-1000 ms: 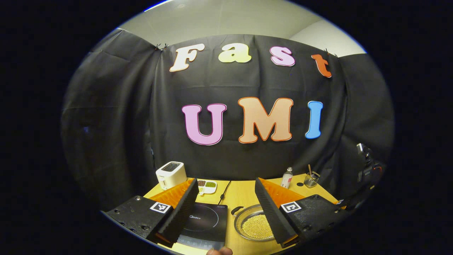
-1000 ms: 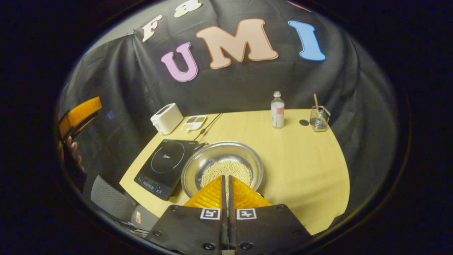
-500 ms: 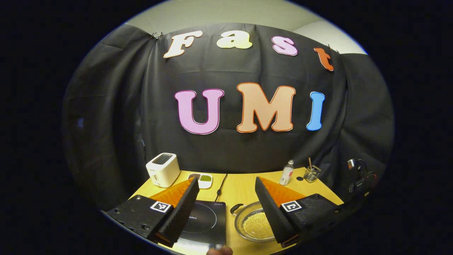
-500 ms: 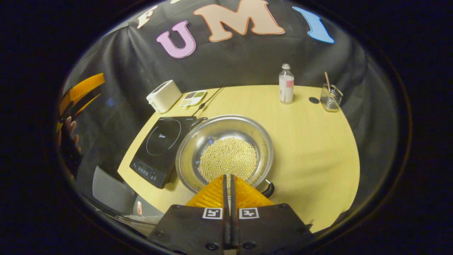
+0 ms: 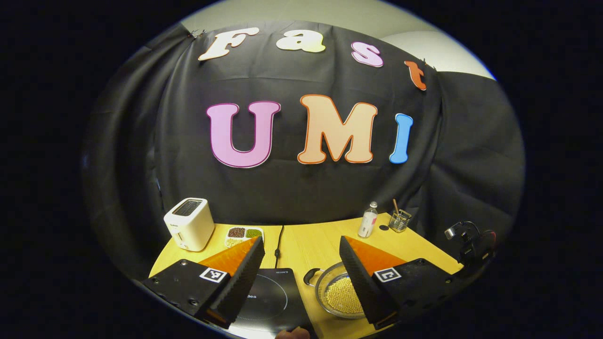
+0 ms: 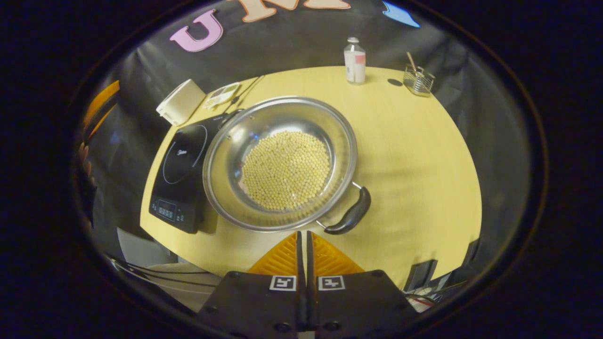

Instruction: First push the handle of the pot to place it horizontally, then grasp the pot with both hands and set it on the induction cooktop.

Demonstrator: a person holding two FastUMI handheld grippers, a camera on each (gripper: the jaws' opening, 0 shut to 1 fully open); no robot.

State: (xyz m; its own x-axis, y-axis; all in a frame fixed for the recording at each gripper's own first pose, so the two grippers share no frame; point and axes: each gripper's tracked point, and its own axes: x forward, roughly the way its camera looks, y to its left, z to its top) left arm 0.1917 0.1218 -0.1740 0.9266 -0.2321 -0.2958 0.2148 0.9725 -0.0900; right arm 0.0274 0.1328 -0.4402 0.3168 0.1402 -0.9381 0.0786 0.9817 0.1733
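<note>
- left gripper [image 5: 301, 270] wide open, empty, above induction cooktop [image 5: 268, 301]
- right gripper [image 6: 302, 240] closed, empty, near pot [image 6: 280, 162] handle [image 6: 351, 216]

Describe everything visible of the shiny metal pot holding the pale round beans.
The shiny round metal pot is wide and shallow, with a flared rim. A heap of pale round beans covers its bottom. Two black loop handles sit on opposite sides, one near the camera, one by the black induction cooktop. The pot stands upright on the yellow wooden table, beside the cooktop. The right gripper, shut, hovers just short of the rim.
</note>
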